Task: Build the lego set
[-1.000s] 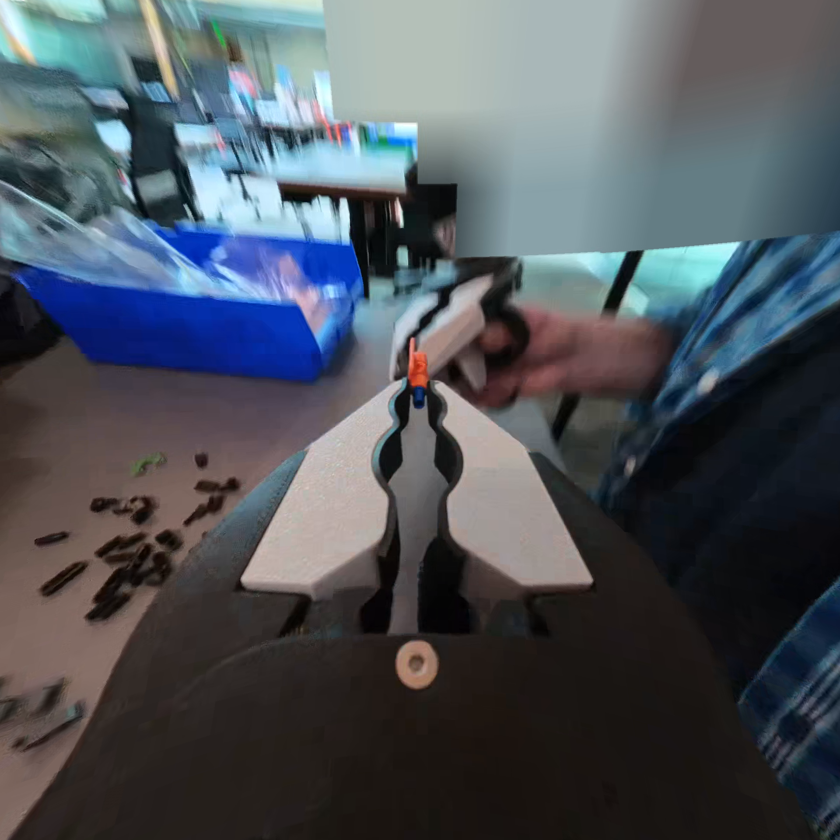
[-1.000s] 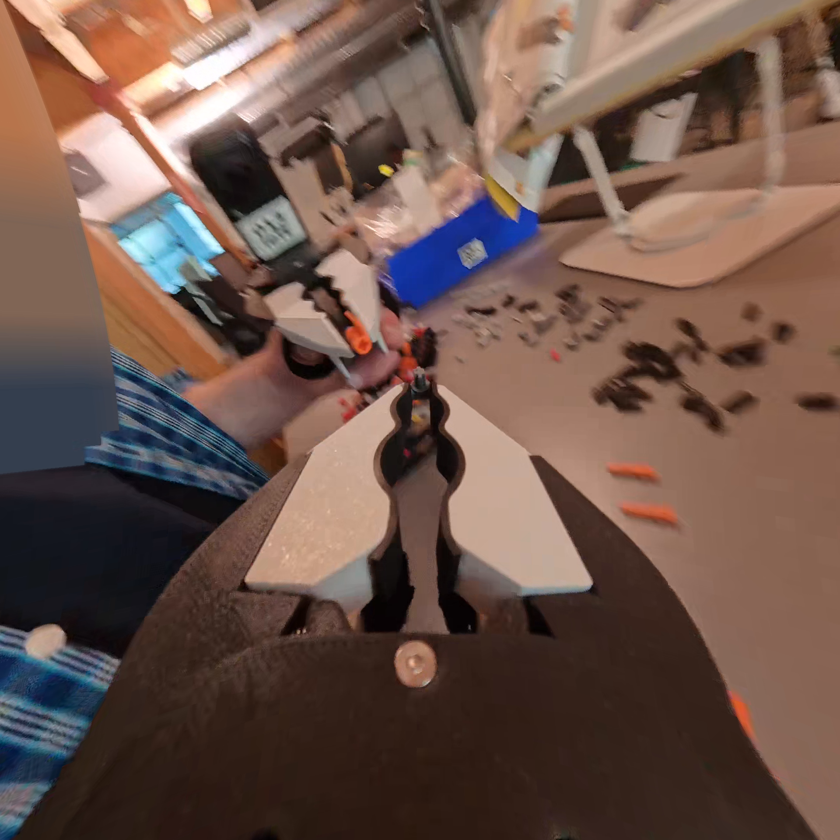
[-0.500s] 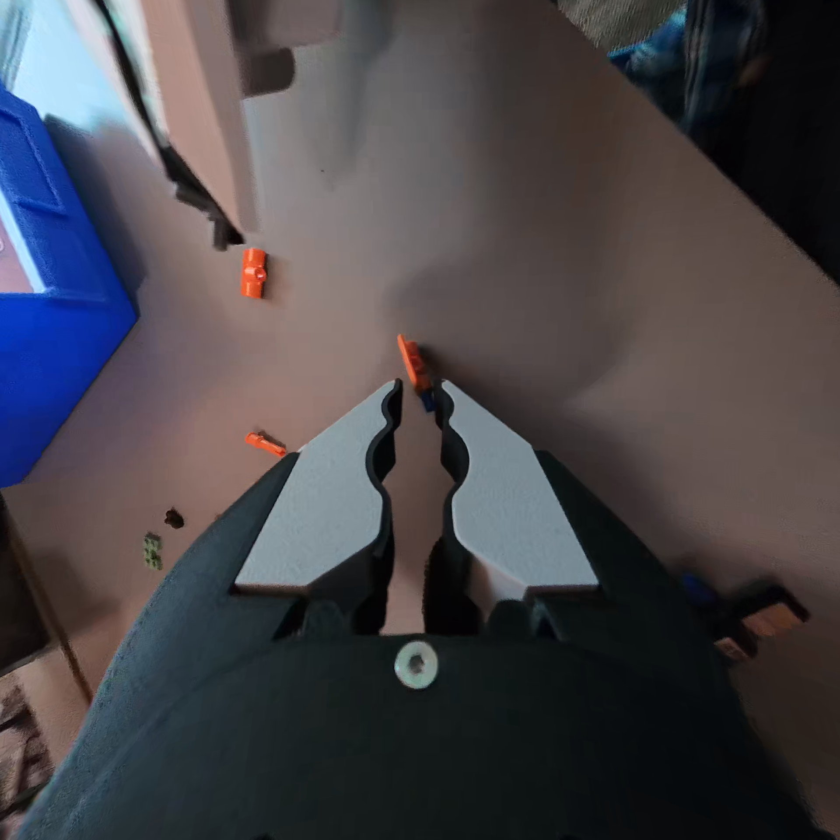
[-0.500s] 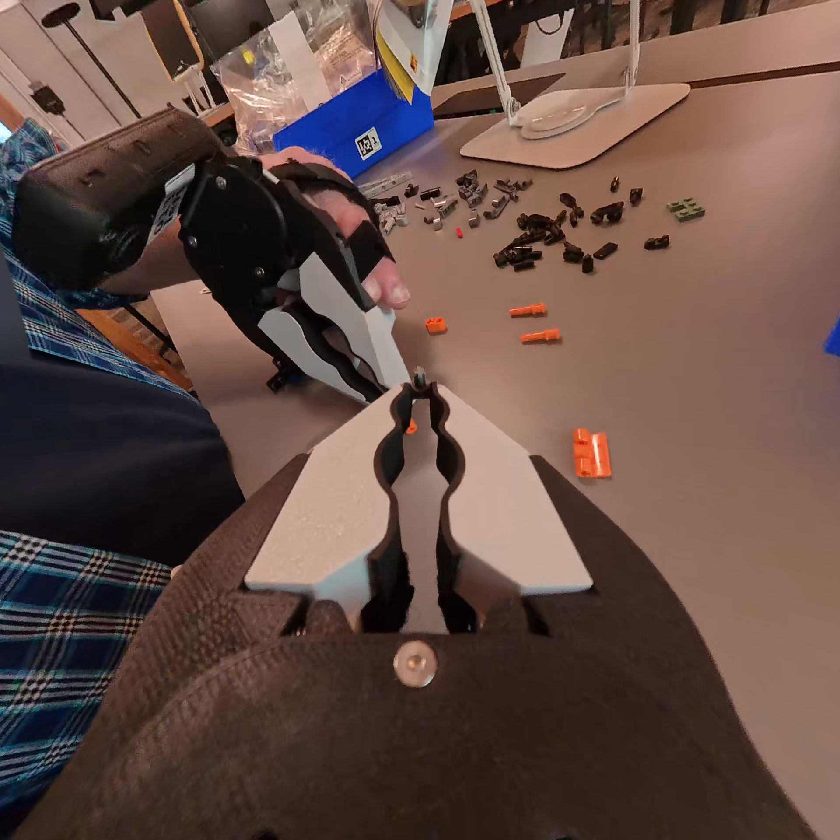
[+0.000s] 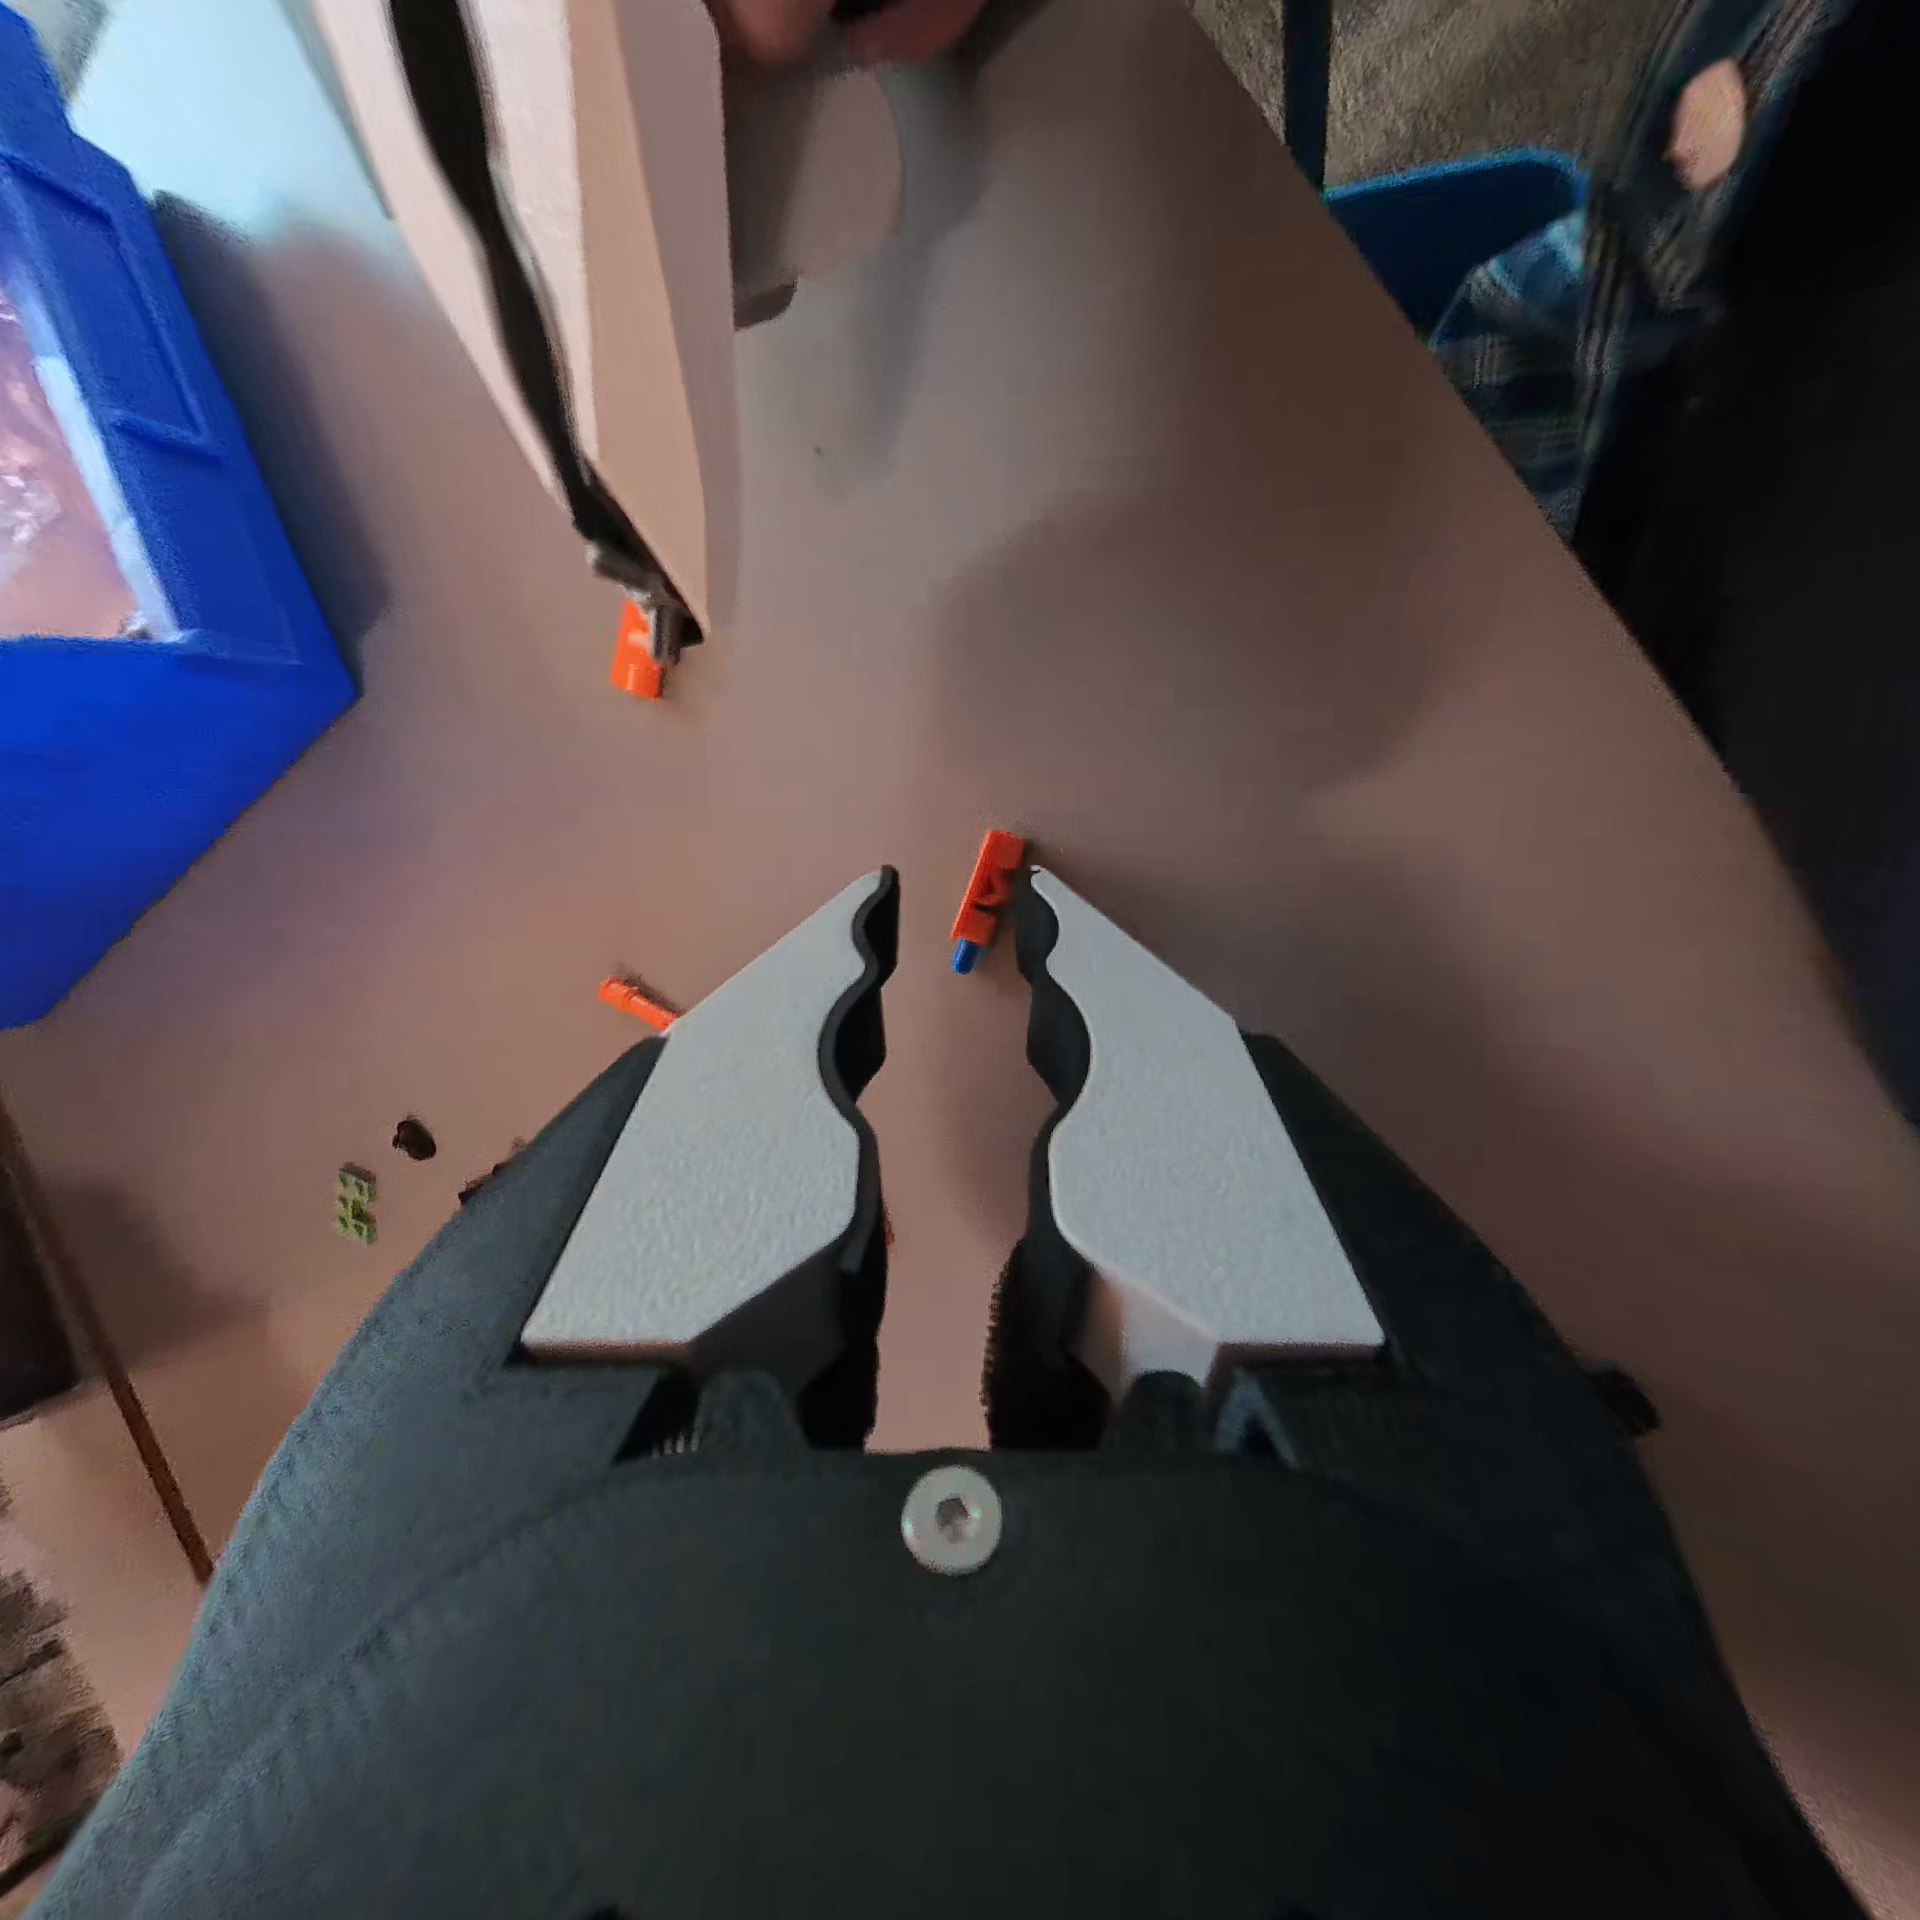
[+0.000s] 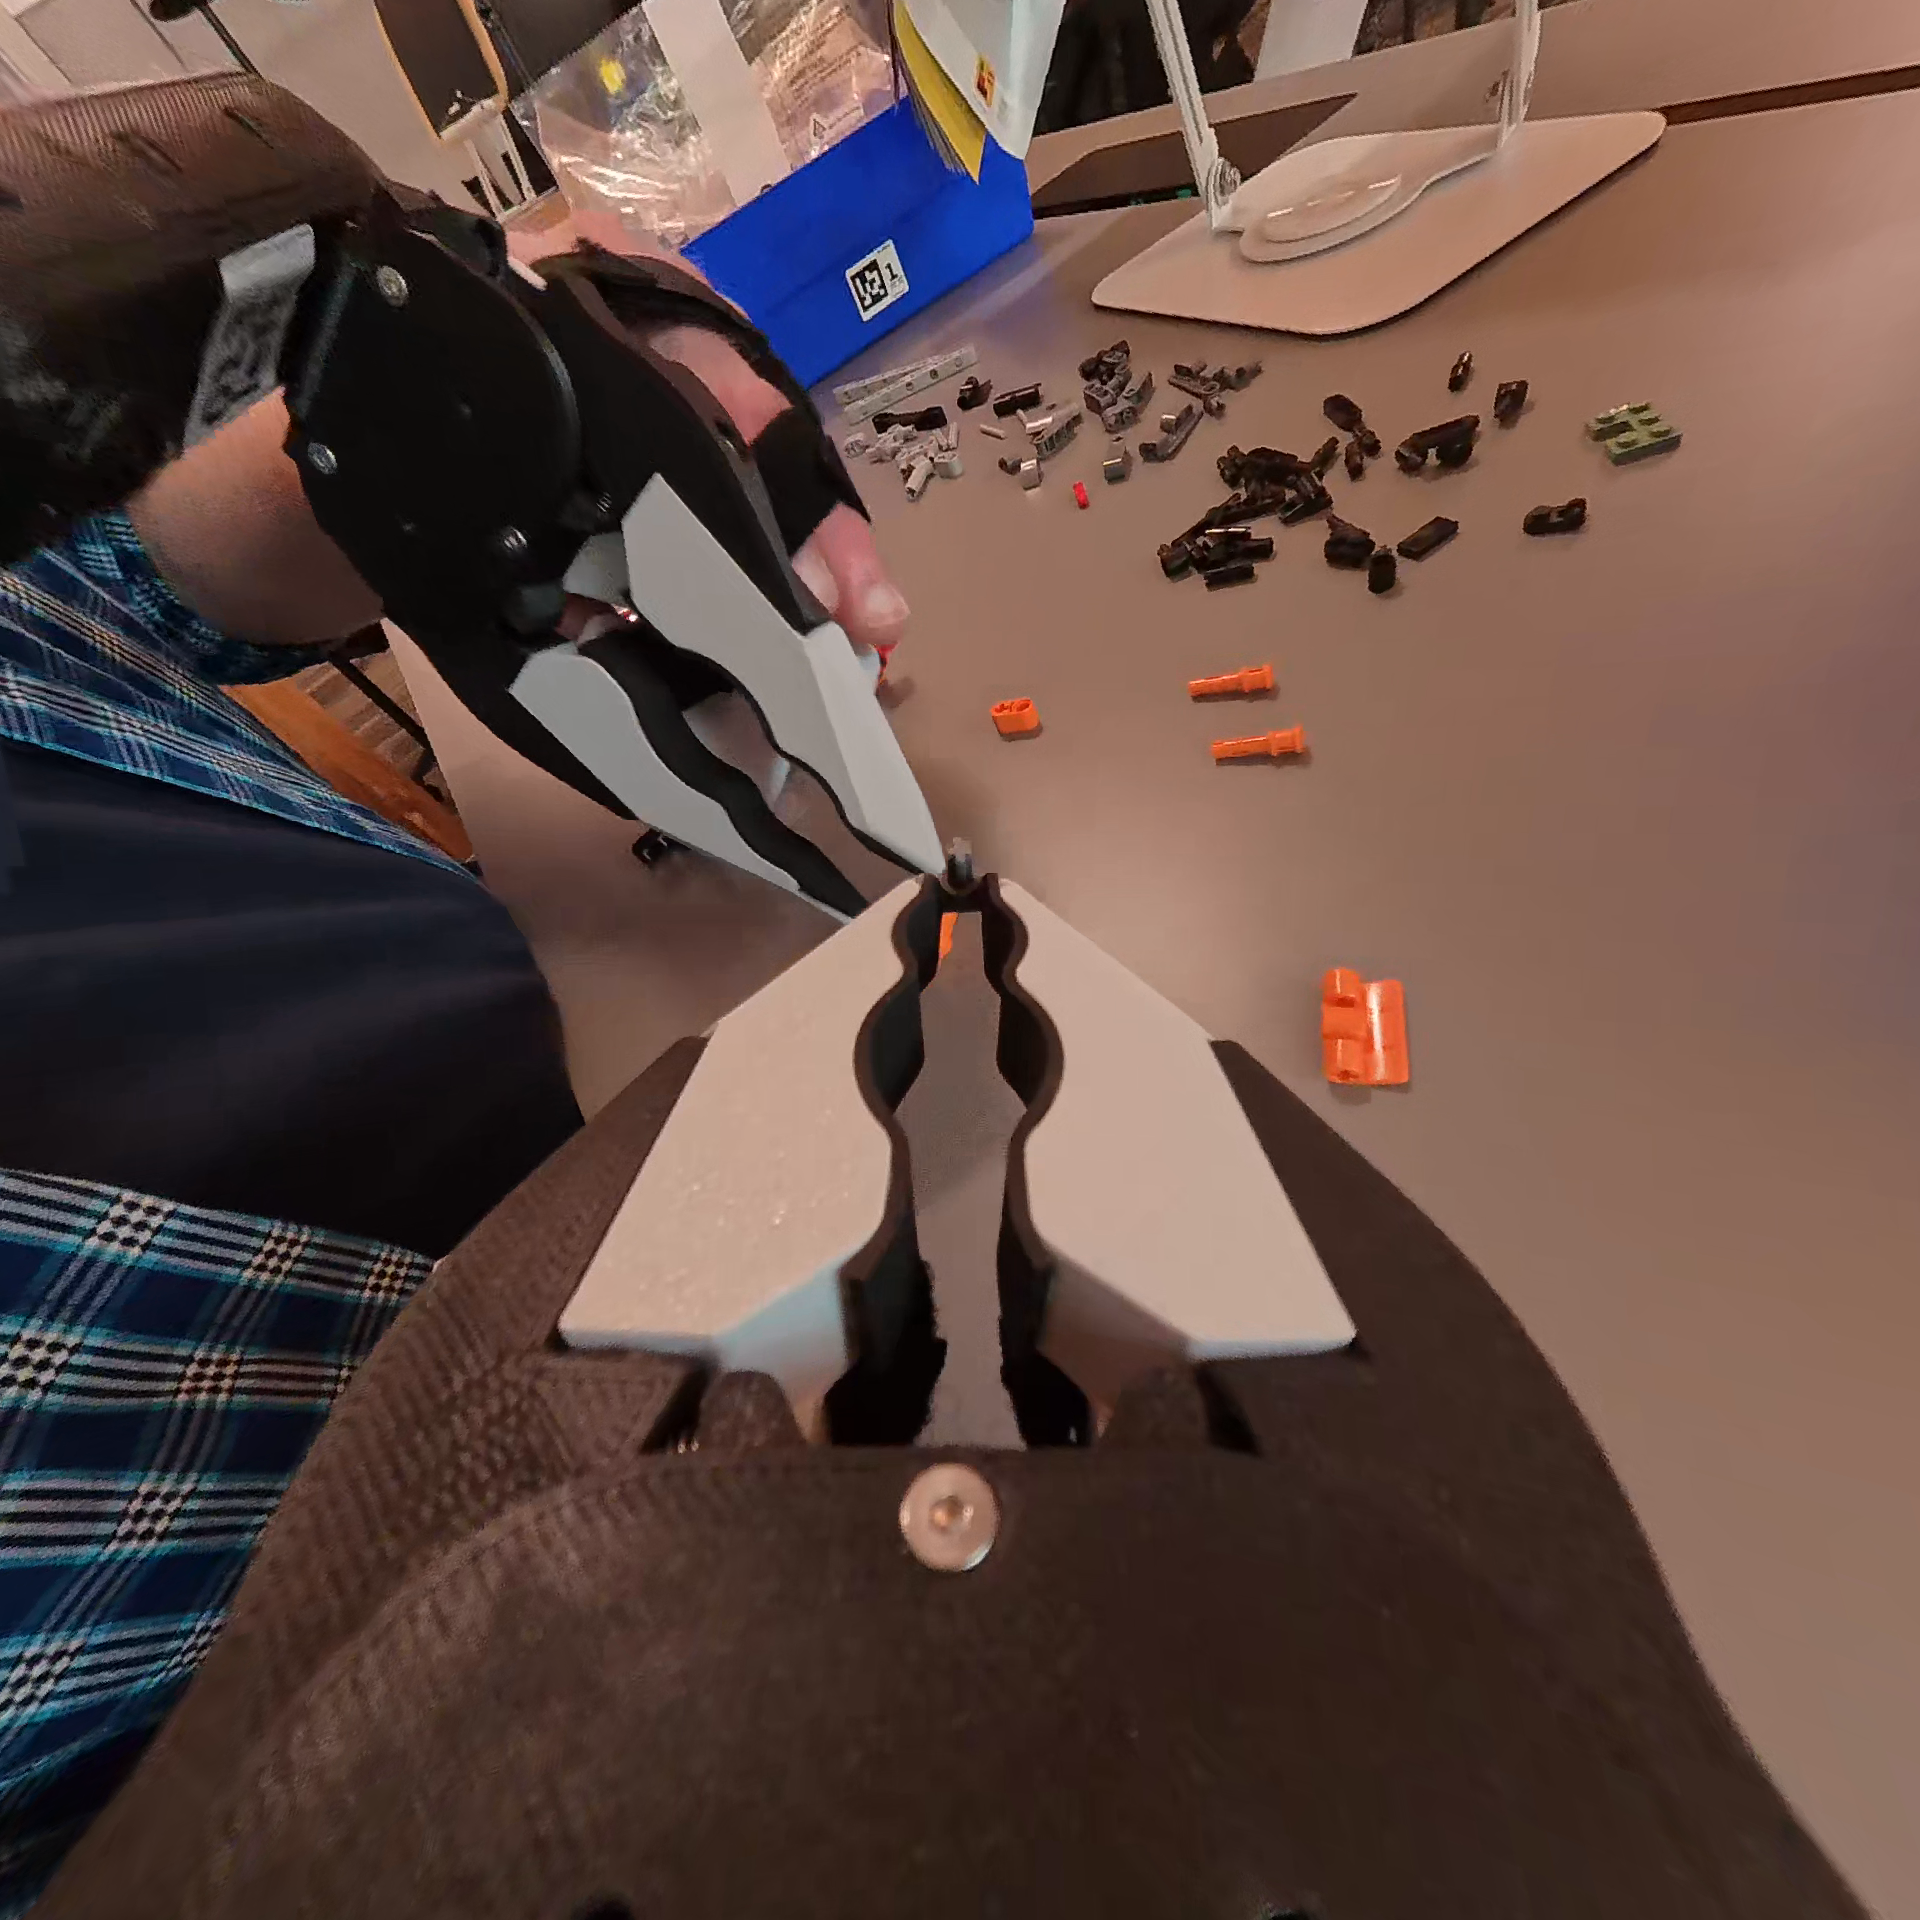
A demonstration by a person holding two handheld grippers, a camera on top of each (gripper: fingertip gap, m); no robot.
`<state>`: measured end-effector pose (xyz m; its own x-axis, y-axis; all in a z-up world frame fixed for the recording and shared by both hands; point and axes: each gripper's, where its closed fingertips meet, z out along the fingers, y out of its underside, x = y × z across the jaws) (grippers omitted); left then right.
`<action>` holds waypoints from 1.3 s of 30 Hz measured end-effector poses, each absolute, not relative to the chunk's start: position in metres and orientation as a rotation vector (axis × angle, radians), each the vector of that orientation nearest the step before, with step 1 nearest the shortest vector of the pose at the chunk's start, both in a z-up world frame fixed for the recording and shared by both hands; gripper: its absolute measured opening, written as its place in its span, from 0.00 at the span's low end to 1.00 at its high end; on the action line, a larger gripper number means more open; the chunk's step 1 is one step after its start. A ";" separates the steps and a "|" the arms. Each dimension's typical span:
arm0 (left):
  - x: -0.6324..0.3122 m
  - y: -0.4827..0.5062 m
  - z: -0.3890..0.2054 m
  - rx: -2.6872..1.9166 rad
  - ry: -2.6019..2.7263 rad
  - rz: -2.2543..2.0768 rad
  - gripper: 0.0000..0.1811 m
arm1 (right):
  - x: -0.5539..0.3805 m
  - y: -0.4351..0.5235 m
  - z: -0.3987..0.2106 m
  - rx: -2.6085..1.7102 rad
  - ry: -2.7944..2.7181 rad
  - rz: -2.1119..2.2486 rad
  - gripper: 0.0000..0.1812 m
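On the brown matte tabletop [image 5: 1195,582], the left gripper [image 5: 961,883] has just spread open, so the small orange lego piece with a blue pin [image 5: 982,904] now lies released beside its fingertip. The right gripper [image 6: 958,885] stays clamped on a tiny dark grey pin [image 6: 960,864], seemingly next to fit.

— What can't you make out from your end?

— In my left wrist view the right claw [image 5: 665,623] is smeared with blur, and its upper part runs off the top edge. The blue bin [image 5: 156,665] is cut by the left edge.

— And the tiny part the right claw holds?

— That dark piece [image 6: 960,864] is too small for me to name. An orange piece [image 6: 947,928] behind the fingers is mostly hidden. The far black pieces [image 6: 1262,514] on the desk [image 6: 1558,883] blend into one heap.
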<state>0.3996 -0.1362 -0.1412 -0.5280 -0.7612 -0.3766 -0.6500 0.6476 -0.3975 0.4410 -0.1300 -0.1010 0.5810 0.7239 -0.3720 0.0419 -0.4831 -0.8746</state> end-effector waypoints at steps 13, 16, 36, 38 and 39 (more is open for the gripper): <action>0.411 -0.127 -0.104 -1.344 2.007 -0.687 0.00 | 0.429 -0.132 -0.083 -1.814 -0.533 1.238 0.03; 0.406 -0.124 -0.056 -1.270 1.761 -0.913 0.00 | 0.417 -0.132 -0.063 -1.717 -0.480 1.439 0.02; 0.360 -0.115 0.045 -1.007 1.316 -1.101 0.00 | 0.364 -0.120 0.032 -1.300 -0.371 1.951 0.02; 0.360 -0.118 0.048 -0.969 1.342 -1.078 0.00 | 0.362 -0.122 0.033 -1.296 -0.385 1.967 0.03; 0.360 -0.120 0.048 -0.951 1.363 -1.074 0.00 | 0.362 -0.122 0.034 -1.296 -0.391 1.970 0.02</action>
<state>0.3603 -0.1200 0.0481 -0.0743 -0.9606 -0.2679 0.0360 0.2659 -0.9633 0.3615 -0.1224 0.0336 -0.2221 0.7161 -0.6617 -0.4094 -0.6845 -0.6032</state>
